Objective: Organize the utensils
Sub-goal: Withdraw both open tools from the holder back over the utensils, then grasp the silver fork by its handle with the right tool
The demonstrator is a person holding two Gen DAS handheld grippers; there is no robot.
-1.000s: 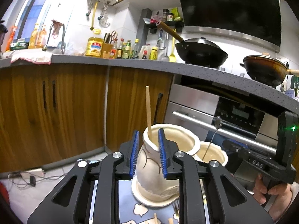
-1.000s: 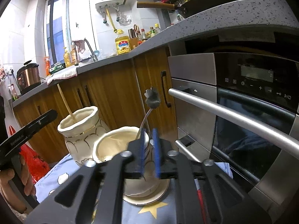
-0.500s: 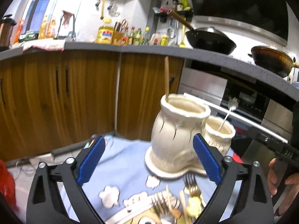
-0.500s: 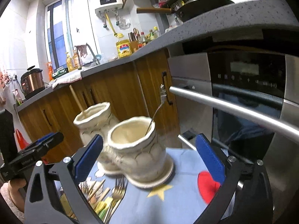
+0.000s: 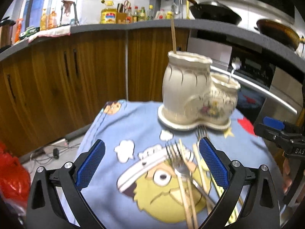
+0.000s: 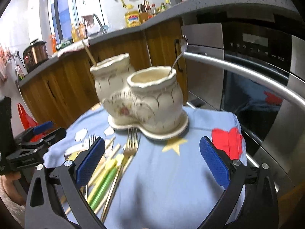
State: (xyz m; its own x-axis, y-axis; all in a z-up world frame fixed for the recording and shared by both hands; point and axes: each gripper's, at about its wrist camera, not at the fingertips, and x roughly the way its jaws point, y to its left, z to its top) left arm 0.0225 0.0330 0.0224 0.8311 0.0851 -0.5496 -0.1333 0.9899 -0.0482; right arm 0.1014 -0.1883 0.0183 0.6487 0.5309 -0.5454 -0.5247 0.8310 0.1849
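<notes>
A cream double-pot ceramic holder [image 5: 192, 95] stands at the far side of the blue cartoon cloth [image 5: 122, 133]; it also shows in the right wrist view [image 6: 141, 99]. A wooden chopstick [image 5: 173, 37] stands in the taller pot and a metal utensil [image 5: 233, 69] in the lower pot. Forks [image 5: 178, 162] and chopsticks [image 5: 200, 168] lie loose on the cloth in front of the holder, also in the right wrist view [image 6: 131, 143]. My left gripper [image 5: 151, 164] is open and empty above the pile. My right gripper [image 6: 152, 162] is open and empty over the cloth.
Wooden cabinets [image 5: 66, 80] stand behind the table and a steel oven [image 6: 257, 61] with a long handle stands close on the right. A red bag [image 5: 11, 173] sits on the floor at left. The right gripper shows at the left view's right edge [image 5: 280, 133].
Both grippers let go, the left of the chopstick and the right of the metal utensil, opened wide, and pulled back and down from the holder; the loose pile is now in view.
</notes>
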